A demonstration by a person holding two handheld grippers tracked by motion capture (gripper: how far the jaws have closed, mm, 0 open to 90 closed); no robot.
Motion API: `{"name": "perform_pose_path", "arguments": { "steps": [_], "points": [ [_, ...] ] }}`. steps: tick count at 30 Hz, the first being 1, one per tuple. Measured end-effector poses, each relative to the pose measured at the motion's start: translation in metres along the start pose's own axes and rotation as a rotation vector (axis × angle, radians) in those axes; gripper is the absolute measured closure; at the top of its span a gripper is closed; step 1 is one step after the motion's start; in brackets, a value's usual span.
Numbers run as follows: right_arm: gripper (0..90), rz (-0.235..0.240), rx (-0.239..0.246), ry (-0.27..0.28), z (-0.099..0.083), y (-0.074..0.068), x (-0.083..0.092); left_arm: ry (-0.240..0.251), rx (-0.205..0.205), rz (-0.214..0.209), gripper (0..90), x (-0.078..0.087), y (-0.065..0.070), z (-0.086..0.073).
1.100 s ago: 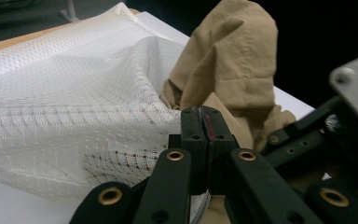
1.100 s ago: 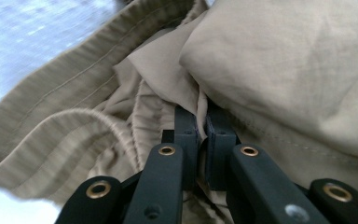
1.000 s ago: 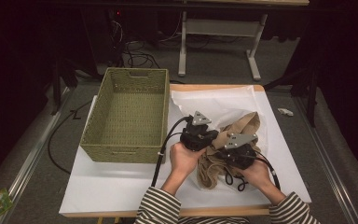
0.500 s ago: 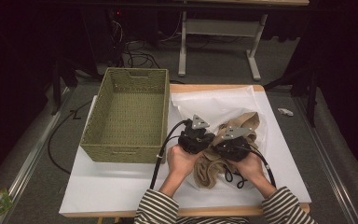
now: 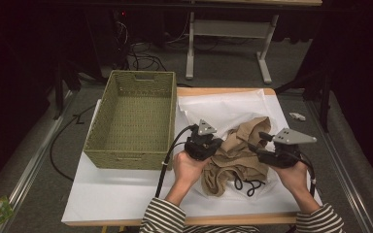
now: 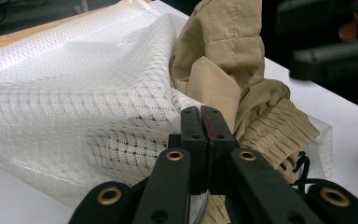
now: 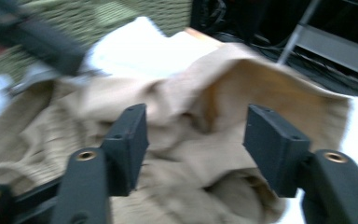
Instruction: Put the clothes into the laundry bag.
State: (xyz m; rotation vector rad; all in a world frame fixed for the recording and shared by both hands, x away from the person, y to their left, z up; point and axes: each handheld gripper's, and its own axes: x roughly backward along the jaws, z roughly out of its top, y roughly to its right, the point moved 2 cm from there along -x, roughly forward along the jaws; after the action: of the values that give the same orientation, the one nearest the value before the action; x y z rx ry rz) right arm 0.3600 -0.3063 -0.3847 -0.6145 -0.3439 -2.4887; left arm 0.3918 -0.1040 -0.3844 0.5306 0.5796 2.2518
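Observation:
A tan garment (image 5: pixel 238 145) lies crumpled on a white mesh bag (image 5: pixel 223 109) at the right of the table. My left gripper (image 5: pixel 217 145) sits at the garment's left edge, its jaws shut with a thin fold of the mesh bag (image 6: pixel 74 93) pinched between them. In the left gripper view (image 6: pixel 205 123) the garment (image 6: pixel 223 60) rises just behind the jaws. My right gripper (image 5: pixel 258 144) hovers at the garment's right side. Its jaws have just been opening and stand wide (image 7: pixel 196 140), with the garment (image 7: pixel 191 107) beyond them and untouched by the pads.
A green woven basket (image 5: pixel 131 116) stands at the left on the white-covered table (image 5: pixel 121 189). A black cord (image 5: pixel 246 185) lies by the garment near the front edge. Cables and table legs sit on the floor behind.
My right gripper has let go of the garment, opened wide and pulled away to the right and upward. The left gripper has stayed in place, shut.

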Motion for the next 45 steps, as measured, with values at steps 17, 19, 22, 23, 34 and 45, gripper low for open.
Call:
{"name": "perform_pose_path", "arguments": {
  "steps": [17,19,22,23,34,45],
  "points": [
    [82.2,0.09,-0.042,-0.138,-0.024,0.017,-0.063,0.0,0.02,0.0,88.8,-0.004,0.002,0.003],
    [86.2,0.1,0.012,-0.097,-0.022,0.013,-0.056,0.002,0.017,0.027,88.8,-0.005,-0.001,0.006],
    [86.8,0.141,0.047,-0.038,-0.016,0.005,-0.04,0.003,0.023,0.045,88.8,-0.007,-0.004,0.011],
    [86.8,0.159,0.072,-0.017,-0.013,0.0,-0.032,0.006,0.025,0.045,88.8,-0.008,-0.003,0.012],
    [87.1,0.309,0.12,-0.018,-0.014,-0.041,-0.023,0.069,0.014,0.018,89.0,-0.003,0.011,0.024],
    [87.1,0.205,0.122,-0.149,-0.017,-0.045,-0.076,0.06,-0.004,-0.011,89.1,0.01,0.019,0.02]
  ]
}}
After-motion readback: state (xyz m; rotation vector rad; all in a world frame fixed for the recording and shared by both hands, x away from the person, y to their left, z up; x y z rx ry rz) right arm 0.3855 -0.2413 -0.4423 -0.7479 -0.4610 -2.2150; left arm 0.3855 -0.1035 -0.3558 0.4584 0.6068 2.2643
